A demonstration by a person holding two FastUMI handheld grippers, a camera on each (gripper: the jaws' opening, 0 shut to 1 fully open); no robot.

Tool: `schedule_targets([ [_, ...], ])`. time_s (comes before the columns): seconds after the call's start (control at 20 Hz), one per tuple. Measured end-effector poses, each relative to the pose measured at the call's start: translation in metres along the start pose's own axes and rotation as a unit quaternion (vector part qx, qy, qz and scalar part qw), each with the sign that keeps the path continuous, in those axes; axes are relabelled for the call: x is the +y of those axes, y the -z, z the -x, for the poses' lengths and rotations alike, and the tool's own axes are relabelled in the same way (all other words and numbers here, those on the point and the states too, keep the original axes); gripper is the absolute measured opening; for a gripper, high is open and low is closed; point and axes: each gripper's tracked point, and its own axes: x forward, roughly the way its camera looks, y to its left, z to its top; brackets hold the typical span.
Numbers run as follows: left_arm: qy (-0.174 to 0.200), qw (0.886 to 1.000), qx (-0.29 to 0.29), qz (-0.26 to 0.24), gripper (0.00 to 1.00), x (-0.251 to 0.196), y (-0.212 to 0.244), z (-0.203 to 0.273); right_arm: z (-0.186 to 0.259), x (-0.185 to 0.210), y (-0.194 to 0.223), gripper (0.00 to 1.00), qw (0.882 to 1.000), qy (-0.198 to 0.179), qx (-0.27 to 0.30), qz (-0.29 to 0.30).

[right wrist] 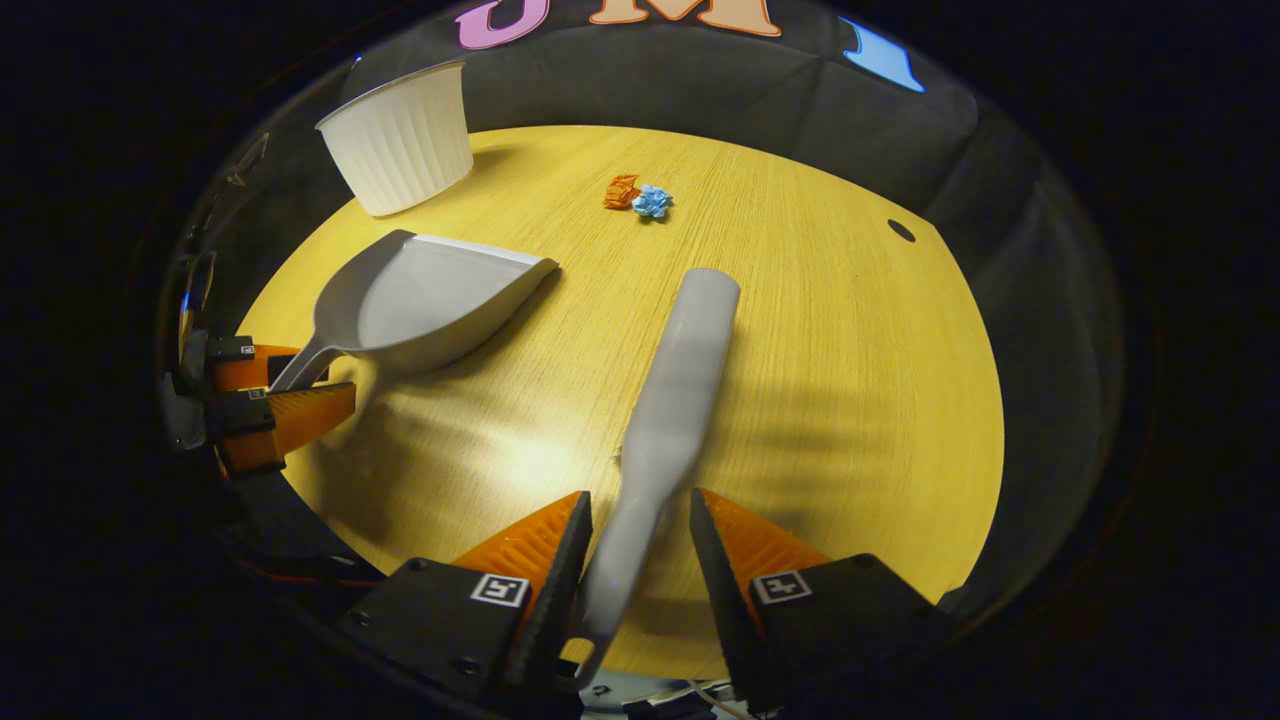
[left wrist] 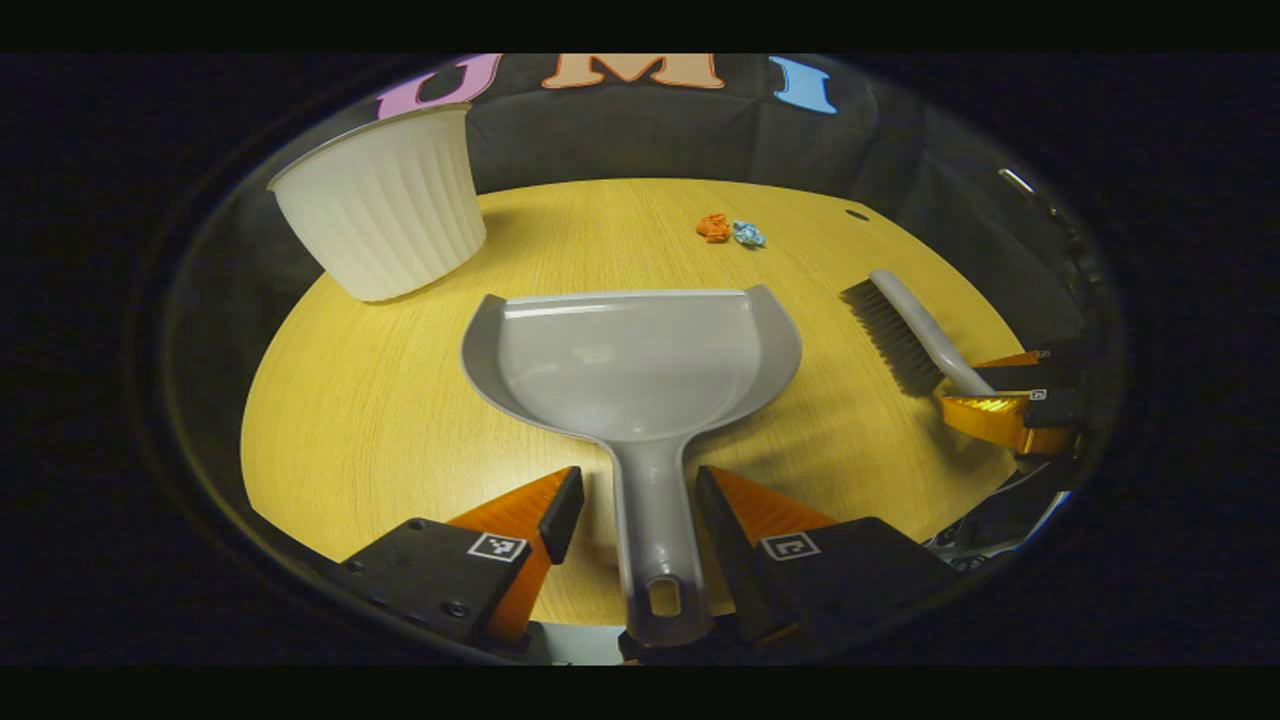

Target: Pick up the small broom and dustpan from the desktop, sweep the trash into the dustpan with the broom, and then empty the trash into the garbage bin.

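The grey dustpan [left wrist: 630, 365] lies straight ahead in the left gripper view, its handle running back between the fingers of my left gripper [left wrist: 640, 492], which is shut on it. From the right gripper view the dustpan [right wrist: 430, 300] looks tilted off the wooden table [right wrist: 820, 380], held by the left gripper [right wrist: 272, 402]. My right gripper [right wrist: 640, 512] is shut on the handle of the grey broom [right wrist: 680, 390], which points forward and is blurred. The broom [left wrist: 915, 335] and right gripper [left wrist: 1010, 398] sit at the right. Orange trash [left wrist: 713, 227] and blue trash [left wrist: 748, 234] lie together far ahead.
A white ribbed garbage bin [left wrist: 385, 200] stands at the far left of the table, also seen as the bin [right wrist: 400, 135] in the right gripper view. A small dark hole [right wrist: 901, 230] marks the tabletop at the far right. The black cloth wall stands behind the table.
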Motion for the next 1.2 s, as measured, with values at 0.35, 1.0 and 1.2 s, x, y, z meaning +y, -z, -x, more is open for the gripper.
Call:
schedule_targets([
  [0.35, 0.019, 1.000, 0.004, -0.015, 0.30, 0.012, -0.011, -0.009, 0.002, -0.014, -0.014, 0.17, 1.000, 0.005, -0.007, 0.006],
  [1.0, 0.063, 0.987, -0.038, -0.141, 0.22, 0.018, -0.103, -0.045, -0.052, -0.096, -0.160, 0.12, 0.996, 0.063, -0.060, -0.019],
  [1.2, 0.076, 0.984, -0.020, -0.160, 0.22, 0.020, -0.102, -0.052, -0.078, -0.093, -0.190, 0.12, 0.997, 0.063, -0.038, 0.014],
])
